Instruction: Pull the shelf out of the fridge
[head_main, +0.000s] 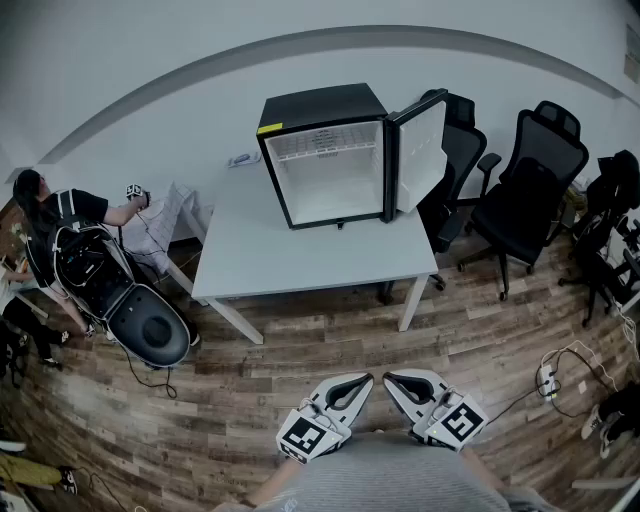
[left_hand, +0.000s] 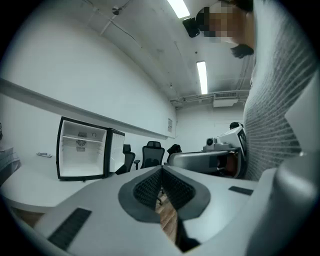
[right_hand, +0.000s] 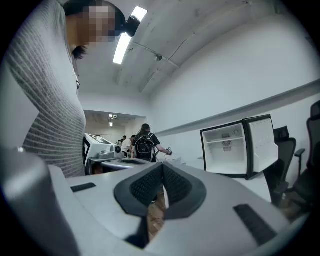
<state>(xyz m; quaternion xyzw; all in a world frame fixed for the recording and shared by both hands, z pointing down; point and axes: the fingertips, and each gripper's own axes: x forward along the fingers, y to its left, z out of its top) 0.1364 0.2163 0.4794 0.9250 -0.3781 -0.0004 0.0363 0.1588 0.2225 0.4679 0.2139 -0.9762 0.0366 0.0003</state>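
A small black fridge (head_main: 330, 155) stands on a white table (head_main: 300, 255), its door (head_main: 420, 150) swung open to the right. A white wire shelf (head_main: 325, 143) lies near the top of its white inside. The fridge also shows in the left gripper view (left_hand: 82, 148) and the right gripper view (right_hand: 235, 147). Both grippers hang close to the person's body, well short of the table. My left gripper (head_main: 362, 381) is shut with nothing in it, its tip (left_hand: 161, 170) pointing right. My right gripper (head_main: 392, 380) is shut and empty too, its tip (right_hand: 162, 167) facing the left one.
Black office chairs (head_main: 530, 190) stand right of the table. At the left, a person with a backpack (head_main: 60, 215) bends near an open black case (head_main: 125, 300). A power strip and cables (head_main: 548, 378) lie on the wooden floor at the right.
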